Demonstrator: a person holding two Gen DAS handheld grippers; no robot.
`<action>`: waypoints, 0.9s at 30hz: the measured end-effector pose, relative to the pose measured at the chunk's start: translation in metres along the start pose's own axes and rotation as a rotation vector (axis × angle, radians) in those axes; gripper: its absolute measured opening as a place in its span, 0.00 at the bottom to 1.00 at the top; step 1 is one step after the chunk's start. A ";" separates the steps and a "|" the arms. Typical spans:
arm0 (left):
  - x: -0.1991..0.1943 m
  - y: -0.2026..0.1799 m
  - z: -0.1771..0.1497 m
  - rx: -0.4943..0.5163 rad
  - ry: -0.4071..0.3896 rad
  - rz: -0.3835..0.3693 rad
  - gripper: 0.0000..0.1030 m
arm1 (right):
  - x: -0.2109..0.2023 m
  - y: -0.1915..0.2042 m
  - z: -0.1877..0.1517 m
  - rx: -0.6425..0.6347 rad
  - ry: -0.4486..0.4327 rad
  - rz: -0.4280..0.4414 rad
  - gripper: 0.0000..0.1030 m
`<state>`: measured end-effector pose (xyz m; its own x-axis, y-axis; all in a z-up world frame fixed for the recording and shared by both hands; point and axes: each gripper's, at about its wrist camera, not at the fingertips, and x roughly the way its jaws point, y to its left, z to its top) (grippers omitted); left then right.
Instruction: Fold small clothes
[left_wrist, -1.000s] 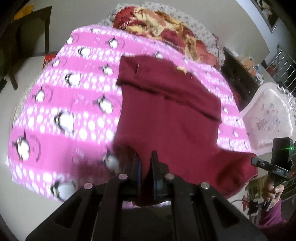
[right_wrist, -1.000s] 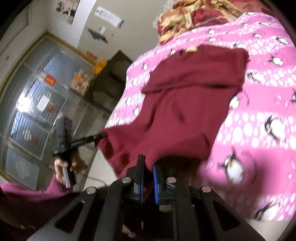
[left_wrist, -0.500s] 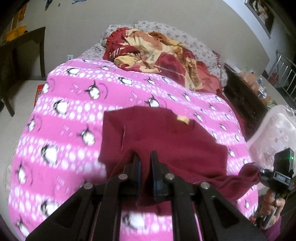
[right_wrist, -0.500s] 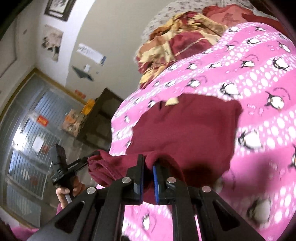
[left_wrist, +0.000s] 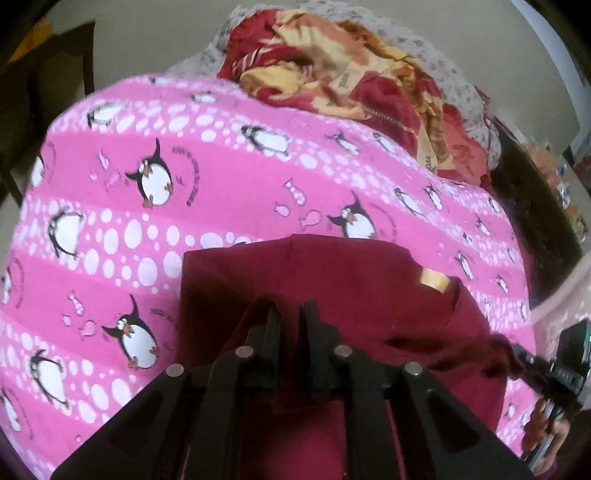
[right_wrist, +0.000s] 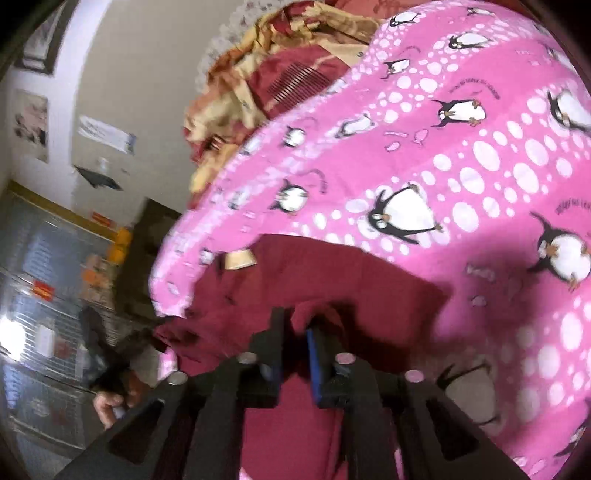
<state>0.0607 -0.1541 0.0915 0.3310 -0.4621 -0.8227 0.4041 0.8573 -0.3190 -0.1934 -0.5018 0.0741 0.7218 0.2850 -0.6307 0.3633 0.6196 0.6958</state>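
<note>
A dark red garment (left_wrist: 354, 280) with a tan neck label (left_wrist: 434, 279) lies on the pink penguin blanket (left_wrist: 184, 192). My left gripper (left_wrist: 291, 314) is shut on the garment's lifted edge, low over its near part. My right gripper (right_wrist: 295, 325) is shut on another fold of the same garment (right_wrist: 332, 273), and it shows at the right of the left wrist view (left_wrist: 517, 356), still pinching red cloth. The tan label (right_wrist: 240, 259) shows in the right wrist view too. The held edge is folded over the part lying flat.
A red and yellow quilt (left_wrist: 351, 74) is heaped at the head of the bed. A dark cabinet (left_wrist: 535, 206) stands along the bed's right side. A dark desk (right_wrist: 147, 251) and a barred window (right_wrist: 40, 314) stand beyond the bed's other edge.
Both grippers have carried the garment's lower edge forward, toward the collar end and lower. The garment now lies doubled over and looks shorter.
</note>
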 end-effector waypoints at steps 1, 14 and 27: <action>-0.001 0.004 0.000 -0.019 0.004 -0.028 0.24 | -0.004 0.003 -0.002 -0.017 -0.012 0.010 0.35; 0.006 -0.001 -0.004 0.083 -0.006 0.122 0.74 | 0.018 0.050 -0.009 -0.281 -0.024 -0.177 0.47; 0.004 0.038 -0.006 0.007 0.019 0.148 0.74 | 0.010 0.036 -0.005 -0.213 -0.002 -0.189 0.54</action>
<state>0.0725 -0.1222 0.0732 0.3711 -0.3258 -0.8695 0.3575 0.9144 -0.1901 -0.1765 -0.4727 0.0913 0.6543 0.1480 -0.7416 0.3598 0.8016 0.4774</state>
